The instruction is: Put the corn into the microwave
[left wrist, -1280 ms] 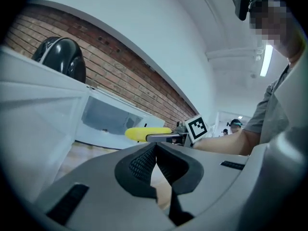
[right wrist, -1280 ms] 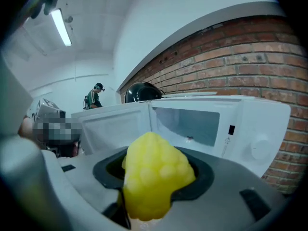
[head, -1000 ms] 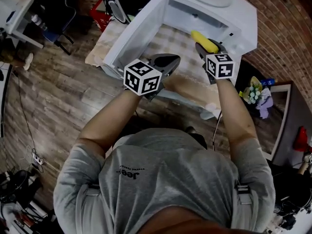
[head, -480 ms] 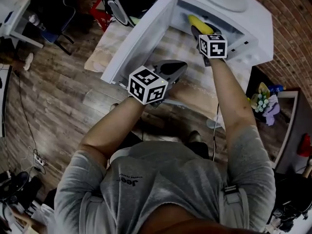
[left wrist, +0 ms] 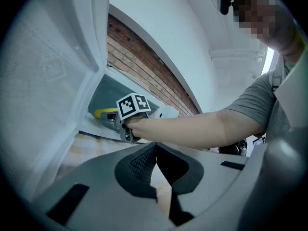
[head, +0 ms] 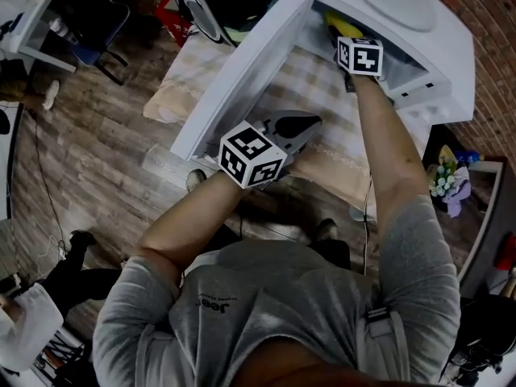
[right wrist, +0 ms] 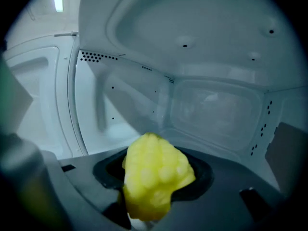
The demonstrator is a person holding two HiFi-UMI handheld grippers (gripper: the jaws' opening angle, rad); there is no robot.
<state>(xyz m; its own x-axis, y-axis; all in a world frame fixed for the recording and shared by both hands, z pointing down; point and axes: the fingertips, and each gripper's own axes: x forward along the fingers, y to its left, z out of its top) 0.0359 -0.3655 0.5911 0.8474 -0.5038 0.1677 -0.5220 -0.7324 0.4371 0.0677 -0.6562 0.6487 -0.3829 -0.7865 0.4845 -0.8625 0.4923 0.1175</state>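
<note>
The white microwave [head: 419, 31] stands on the table with its door [head: 242, 79] swung open to the left. My right gripper [head: 348, 37] reaches into the cavity, shut on the yellow corn [head: 340, 22]. In the right gripper view the corn [right wrist: 155, 174] sits between the jaws, above the cavity floor, with the back wall [right wrist: 211, 109] ahead. My left gripper [head: 305, 126] hangs in front of the microwave beside the open door, its jaws together with nothing between them. The left gripper view shows the left gripper [left wrist: 155, 150] low in front, with the corn [left wrist: 105, 113] and right gripper [left wrist: 115, 120] beyond it.
A checked cloth [head: 314, 87] covers the table in front of the microwave. Wooden floor [head: 97, 160] lies to the left. A bunch of flowers [head: 445, 185] stands at the right, and a chair [head: 105, 14] at the upper left. Another person [head: 28, 321] is at the lower left.
My right gripper has carried the corn forward from in front of the opening into the microwave cavity. The left gripper has sunk a little and stays shut.
</note>
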